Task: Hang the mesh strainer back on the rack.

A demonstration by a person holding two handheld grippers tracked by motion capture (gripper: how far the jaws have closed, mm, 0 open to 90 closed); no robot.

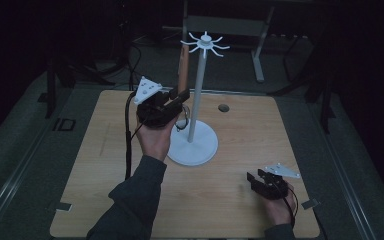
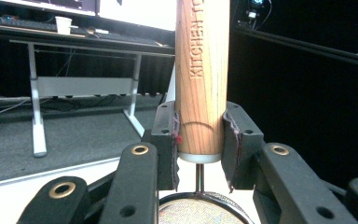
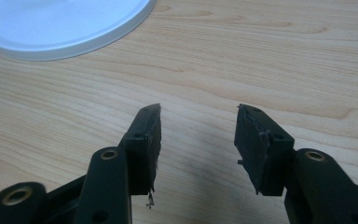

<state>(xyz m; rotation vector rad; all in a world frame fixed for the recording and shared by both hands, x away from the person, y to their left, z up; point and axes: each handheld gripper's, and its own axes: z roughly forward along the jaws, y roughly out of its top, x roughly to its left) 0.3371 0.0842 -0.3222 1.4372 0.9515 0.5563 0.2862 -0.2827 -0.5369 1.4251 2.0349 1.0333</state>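
The left gripper (image 2: 199, 140) held a wooden-handled strainer (image 2: 201, 70) upright beside the hook stand (image 1: 198, 90), while the right gripper's (image 3: 198, 140) fingers gaped empty over the worktop (image 3: 261, 56).

The table (image 1: 240, 145) is pale wood-grain laminate with a smooth matt look. The handle (image 2: 201, 74) is light varnished wood with letters pressed in, capped by a metal ferrule above fine wire mesh (image 2: 200, 212). The stand (image 1: 195, 145) looks like smooth white plastic. The grippers are matt black plastic with brass-looking rivets and frayed pads (image 3: 151, 140).
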